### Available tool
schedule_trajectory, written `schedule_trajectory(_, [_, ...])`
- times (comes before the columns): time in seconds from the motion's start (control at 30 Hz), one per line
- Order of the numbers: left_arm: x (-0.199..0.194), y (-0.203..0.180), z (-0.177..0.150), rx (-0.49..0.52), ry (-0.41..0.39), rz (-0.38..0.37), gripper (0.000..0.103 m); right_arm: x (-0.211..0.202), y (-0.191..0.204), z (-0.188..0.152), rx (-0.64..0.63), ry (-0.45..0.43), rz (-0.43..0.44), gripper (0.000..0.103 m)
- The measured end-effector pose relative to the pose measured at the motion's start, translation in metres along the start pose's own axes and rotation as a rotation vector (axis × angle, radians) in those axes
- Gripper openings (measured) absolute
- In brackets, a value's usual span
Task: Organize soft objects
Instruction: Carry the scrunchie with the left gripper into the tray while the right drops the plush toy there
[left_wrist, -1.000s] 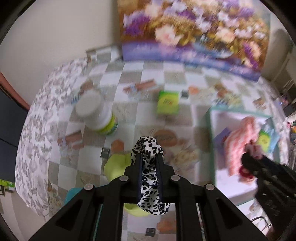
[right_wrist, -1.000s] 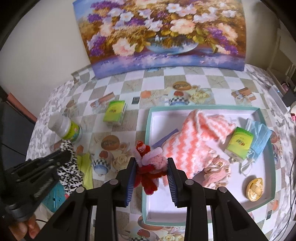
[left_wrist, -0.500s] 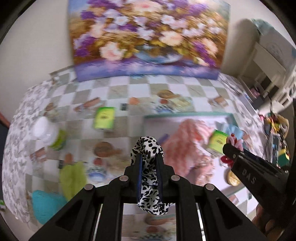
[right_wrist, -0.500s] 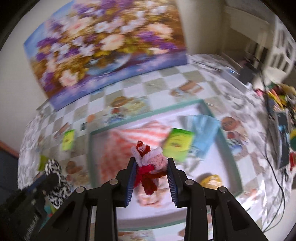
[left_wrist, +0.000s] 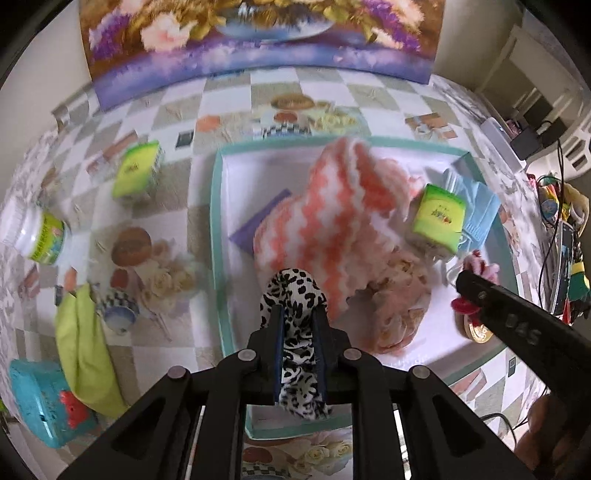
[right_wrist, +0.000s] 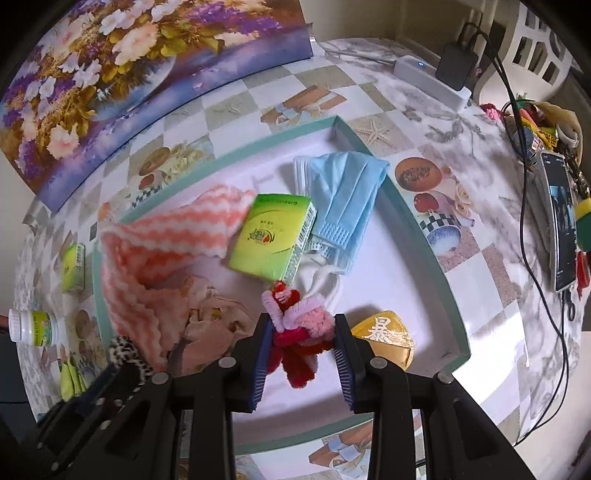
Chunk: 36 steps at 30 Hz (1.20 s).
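My left gripper (left_wrist: 298, 325) is shut on a black-and-white leopard-print scrunchie (left_wrist: 293, 295) and holds it above the near left part of the teal-rimmed white tray (left_wrist: 218, 236). My right gripper (right_wrist: 301, 334) is shut on a red and pink pipe-cleaner toy (right_wrist: 299, 328) above the tray's (right_wrist: 424, 236) middle. In the tray lie an orange-and-white zigzag cloth (left_wrist: 332, 214), a peach cloth (left_wrist: 399, 310), a green tissue pack (right_wrist: 273, 232), a blue face mask (right_wrist: 343, 199) and a gold pouch (right_wrist: 384, 336).
Left of the tray on the checked tablecloth are a second green tissue pack (left_wrist: 136, 170), a white bottle (left_wrist: 33, 236), a lime cloth (left_wrist: 81, 339) and a teal box (left_wrist: 37, 402). A flower painting (left_wrist: 258, 33) leans at the back. A phone (right_wrist: 561, 221) and cables lie right.
Both grippers moved right and forward over the tray with their loads. The left gripper came from above the bare tablecloth to the tray's left part; the right moved to the tray's middle.
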<state>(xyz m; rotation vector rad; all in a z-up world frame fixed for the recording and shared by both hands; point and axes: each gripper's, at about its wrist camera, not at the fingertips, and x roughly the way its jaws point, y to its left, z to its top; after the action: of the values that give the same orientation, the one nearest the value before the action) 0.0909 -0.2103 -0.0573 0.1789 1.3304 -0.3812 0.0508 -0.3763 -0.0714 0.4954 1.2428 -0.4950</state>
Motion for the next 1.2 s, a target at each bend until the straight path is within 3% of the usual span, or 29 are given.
schedule_trajectory(0.1, [-0.004,0.003,0.001,-0.014,-0.013,-0.019,0.018,-0.006,0.001,0.0,-0.001,-0.015,-0.002,0.036])
schedule_trajectory(0.27, [-0.017,0.006,0.004,-0.028,-0.042,-0.053,0.036,-0.018,0.004,0.003,-0.014,-0.047,-0.018,0.051])
schedule_trajectory(0.47, [-0.035,0.011,0.007,-0.043,-0.09,-0.076,0.042,-0.037,0.008,0.005,-0.023,-0.104,-0.019,0.051])
schedule_trajectory(0.6, [-0.046,0.024,0.01,-0.084,-0.134,-0.052,0.067,-0.046,0.013,0.004,-0.034,-0.13,-0.023,0.051])
schedule_trajectory(0.7, [-0.048,0.04,0.011,-0.132,-0.161,-0.004,0.078,-0.052,0.018,0.003,-0.049,-0.15,-0.031,0.058])
schedule_trajectory(0.93, [-0.039,0.082,0.011,-0.26,-0.133,0.049,0.08,-0.048,0.036,-0.001,-0.111,-0.14,-0.054,0.068])
schedule_trajectory(1.2, [-0.034,0.113,0.01,-0.325,-0.12,0.081,0.086,-0.042,0.059,-0.008,-0.168,-0.135,-0.075,0.089])
